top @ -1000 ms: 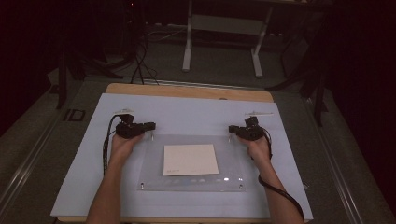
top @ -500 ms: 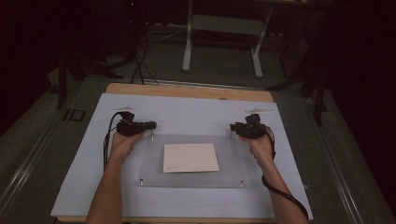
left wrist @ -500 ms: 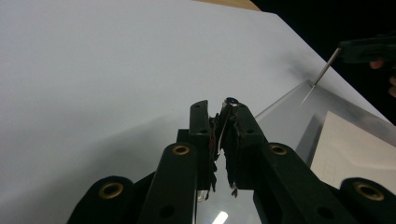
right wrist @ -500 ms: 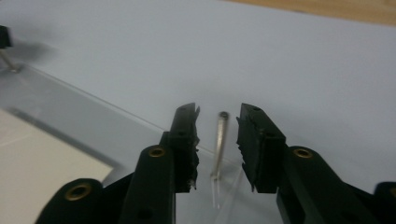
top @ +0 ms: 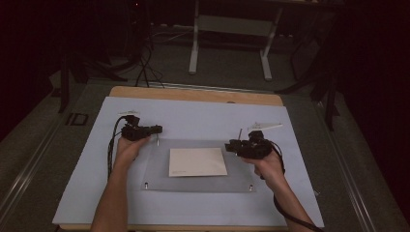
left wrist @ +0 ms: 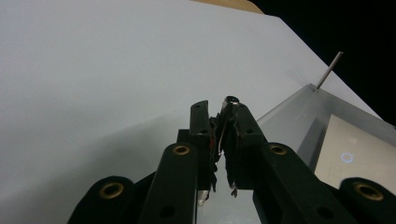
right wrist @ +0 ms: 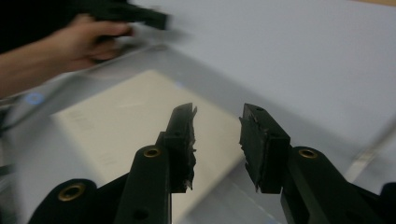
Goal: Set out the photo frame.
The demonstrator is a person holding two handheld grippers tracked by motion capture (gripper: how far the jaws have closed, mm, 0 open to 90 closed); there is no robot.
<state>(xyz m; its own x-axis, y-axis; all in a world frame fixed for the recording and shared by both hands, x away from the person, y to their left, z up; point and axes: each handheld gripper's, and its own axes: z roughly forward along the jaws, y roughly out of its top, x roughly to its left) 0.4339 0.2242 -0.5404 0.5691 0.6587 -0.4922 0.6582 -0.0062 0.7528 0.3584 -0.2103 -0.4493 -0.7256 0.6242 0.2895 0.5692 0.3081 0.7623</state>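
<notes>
The left gripper (top: 157, 129) has its jaws pressed together on a small metal pin (left wrist: 229, 105) at the clear plate's (top: 159, 171) far-left corner, about ten o'clock from the cream card (top: 197, 162) lying under the plate. The right gripper (right wrist: 217, 128), hovering over the plate's three o'clock edge, has just been opening; its jaws stand apart with nothing between them. Another thin pin (top: 240, 134) stands upright at the plate's far-right corner, just beside that gripper. Everything rests on a pale blue mat (top: 87, 188).
</notes>
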